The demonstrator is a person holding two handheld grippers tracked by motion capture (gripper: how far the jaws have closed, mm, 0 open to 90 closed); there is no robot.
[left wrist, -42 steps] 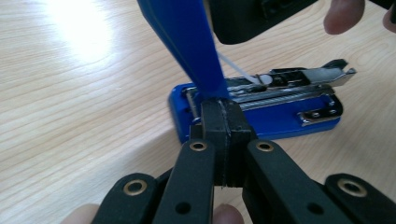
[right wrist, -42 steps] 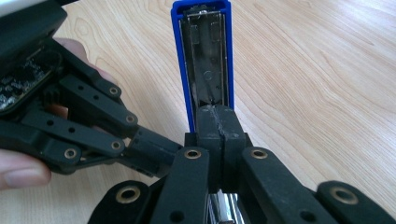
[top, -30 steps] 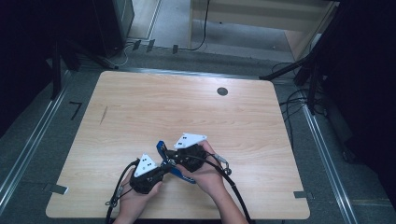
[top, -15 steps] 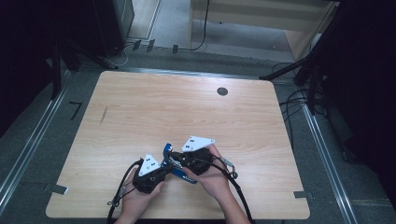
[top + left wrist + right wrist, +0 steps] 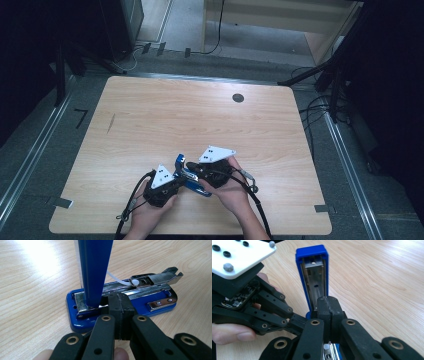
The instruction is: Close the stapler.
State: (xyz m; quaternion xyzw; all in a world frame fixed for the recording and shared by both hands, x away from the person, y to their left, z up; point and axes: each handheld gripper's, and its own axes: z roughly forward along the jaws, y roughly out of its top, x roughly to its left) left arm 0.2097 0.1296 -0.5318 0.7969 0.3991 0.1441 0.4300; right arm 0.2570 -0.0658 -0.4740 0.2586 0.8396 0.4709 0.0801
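Observation:
A blue stapler (image 5: 189,178) lies open on the wooden table (image 5: 200,120) near its front edge. Its base (image 5: 160,303) is flat, the metal magazine (image 5: 152,281) lies along it, and the blue lid (image 5: 93,270) stands upright. My left gripper (image 5: 118,312) is shut, pads together, its tips against the hinge end of the base. My right gripper (image 5: 329,308) is also shut, its tips at the foot of the raised lid (image 5: 313,272), above the magazine. Seen from above, the left gripper (image 5: 174,181) and the right gripper (image 5: 194,171) meet at the stapler.
A black round grommet (image 5: 238,98) sits in the table's far right part. Cables trail from both grippers over the front edge. Floor rails and dark equipment surround the table.
Both hands, the grippers and the stapler have shifted slightly to the right. The grip on the stapler looks the same.

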